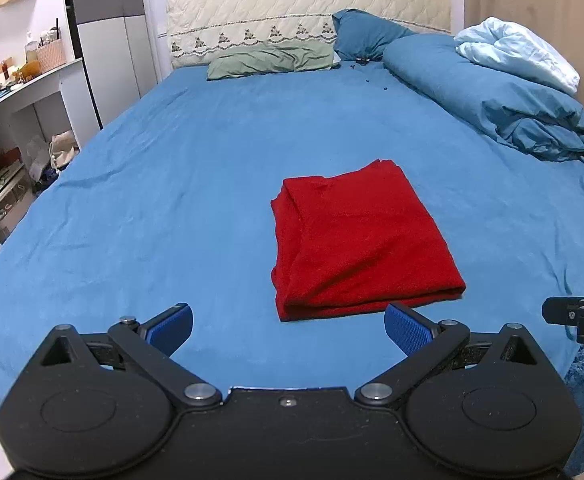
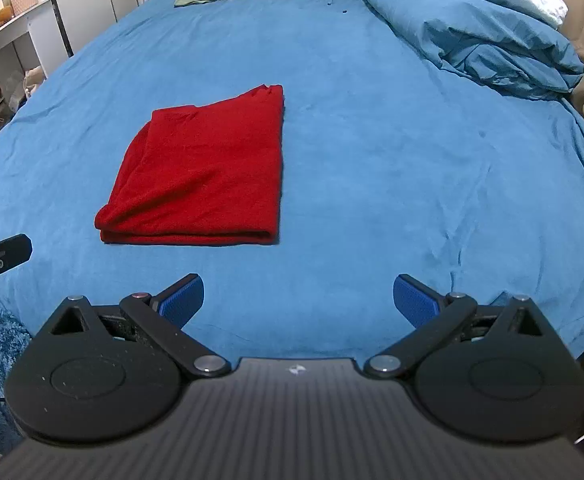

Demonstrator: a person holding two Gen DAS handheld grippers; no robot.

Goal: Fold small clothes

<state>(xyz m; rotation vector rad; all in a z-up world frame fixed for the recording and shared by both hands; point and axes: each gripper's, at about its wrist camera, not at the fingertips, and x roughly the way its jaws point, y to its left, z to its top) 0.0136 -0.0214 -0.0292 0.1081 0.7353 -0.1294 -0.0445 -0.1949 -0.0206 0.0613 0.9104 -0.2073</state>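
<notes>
Folded red garment point(image 1: 362, 240) lying flat on the blue bedsheet point(image 1: 151, 200), layered edges toward the cameras. Left gripper point(image 1: 287, 330) and right gripper point(image 2: 298, 300), both short of the garment, jaws spread wide, holding nothing. Each gripper's far edge is cropped in the other's view. Small dark specks beyond the garment, near the green pillow point(image 1: 269, 60), unidentifiable.

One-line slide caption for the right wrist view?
Right tool open and empty above the blue bedsheet, the folded red garment lying flat ahead to its left.
</notes>
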